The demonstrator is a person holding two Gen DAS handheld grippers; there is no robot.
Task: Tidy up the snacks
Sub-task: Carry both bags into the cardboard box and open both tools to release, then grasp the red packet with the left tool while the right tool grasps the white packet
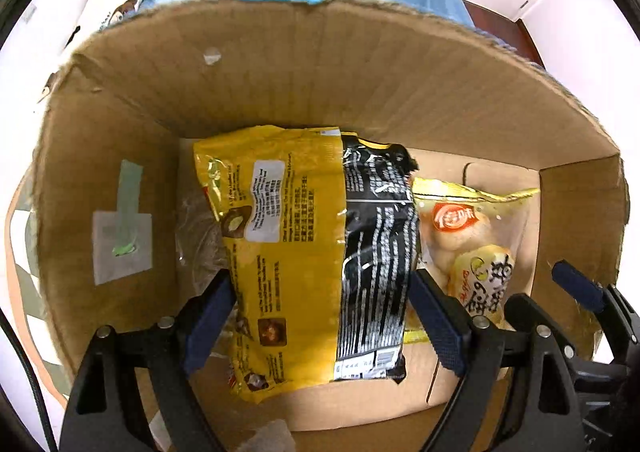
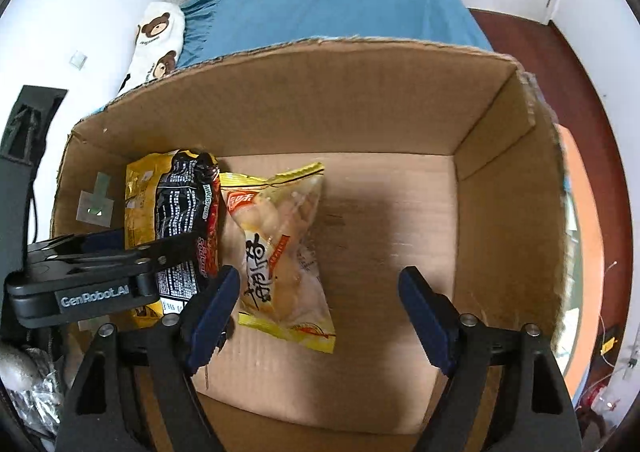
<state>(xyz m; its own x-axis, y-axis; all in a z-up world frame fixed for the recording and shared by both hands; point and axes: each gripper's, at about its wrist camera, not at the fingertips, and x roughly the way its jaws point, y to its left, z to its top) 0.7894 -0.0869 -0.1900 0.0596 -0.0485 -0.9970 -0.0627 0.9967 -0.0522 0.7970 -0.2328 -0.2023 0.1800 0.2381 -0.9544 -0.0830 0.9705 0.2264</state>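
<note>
Here the yellow-black packet (image 1: pixel 316 252) lies between the left gripper's (image 1: pixel 320 316) parted fingers, right gripper's (image 2: pixel 320 316) fingers apart.

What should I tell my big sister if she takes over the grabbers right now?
Left gripper: open, its fingers either side of the yellow and black packet, not squeezing it.
Right gripper: open, holding nothing, low over the bare box floor.
Cardboard box: three packets sit together at its left end: a yellow packet, the yellow and black packet on top, and a clear bag of pale snacks beside them.
Done: those snacks are in the box.
Left: the right side of the box has room; no other snacks in view.
</note>
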